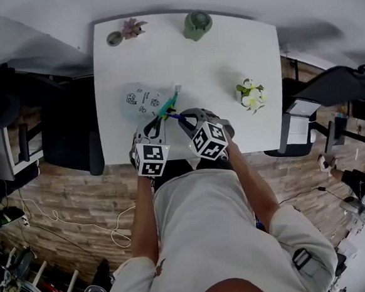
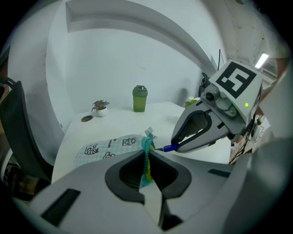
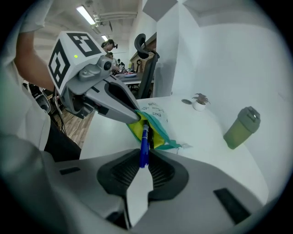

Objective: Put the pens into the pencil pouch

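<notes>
Here the left tongs (image 2: 147, 155) pinch the pouch (image 2: 109, 147) lip, holding its mouth open. The right tongs (image 3: 143, 153) clamp a pen (image 3: 145, 135), tip aimed inside.

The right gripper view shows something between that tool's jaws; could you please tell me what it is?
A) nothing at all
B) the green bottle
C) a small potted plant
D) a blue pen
D: in the right gripper view, the right tool is shut on a blue pen. The pen's tip points into the yellow-lined pencil pouch, which the left tool grips by its edge.
</notes>
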A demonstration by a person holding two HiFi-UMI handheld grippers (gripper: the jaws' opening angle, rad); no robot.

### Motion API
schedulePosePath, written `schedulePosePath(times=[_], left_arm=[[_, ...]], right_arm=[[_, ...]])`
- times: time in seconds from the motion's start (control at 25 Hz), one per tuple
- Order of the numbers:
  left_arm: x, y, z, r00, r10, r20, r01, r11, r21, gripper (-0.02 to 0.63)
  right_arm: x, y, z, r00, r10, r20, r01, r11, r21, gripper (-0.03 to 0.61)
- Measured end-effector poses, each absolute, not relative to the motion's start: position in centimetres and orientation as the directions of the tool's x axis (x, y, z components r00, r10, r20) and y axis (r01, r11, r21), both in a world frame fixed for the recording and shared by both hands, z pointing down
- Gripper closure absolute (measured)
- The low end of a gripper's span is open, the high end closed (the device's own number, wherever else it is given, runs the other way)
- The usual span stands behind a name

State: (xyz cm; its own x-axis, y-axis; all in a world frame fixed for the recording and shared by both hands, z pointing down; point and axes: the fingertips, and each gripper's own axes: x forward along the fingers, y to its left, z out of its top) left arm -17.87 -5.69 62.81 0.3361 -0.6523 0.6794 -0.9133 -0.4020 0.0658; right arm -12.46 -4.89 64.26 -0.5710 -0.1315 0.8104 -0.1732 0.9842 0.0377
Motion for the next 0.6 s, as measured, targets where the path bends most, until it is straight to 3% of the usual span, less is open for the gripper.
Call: schedulePosePath(times=[0.6], left_arm=[[-18.2, -5.9, 61.5, 0.383, -0.673, 0.632, -0.91, -0.393, 0.132, 0.597]], right_arm=[[-17.9, -6.5, 64.5, -0.688, -0.095, 0.72, -0.275, 0.952, -0.137, 0.518]])
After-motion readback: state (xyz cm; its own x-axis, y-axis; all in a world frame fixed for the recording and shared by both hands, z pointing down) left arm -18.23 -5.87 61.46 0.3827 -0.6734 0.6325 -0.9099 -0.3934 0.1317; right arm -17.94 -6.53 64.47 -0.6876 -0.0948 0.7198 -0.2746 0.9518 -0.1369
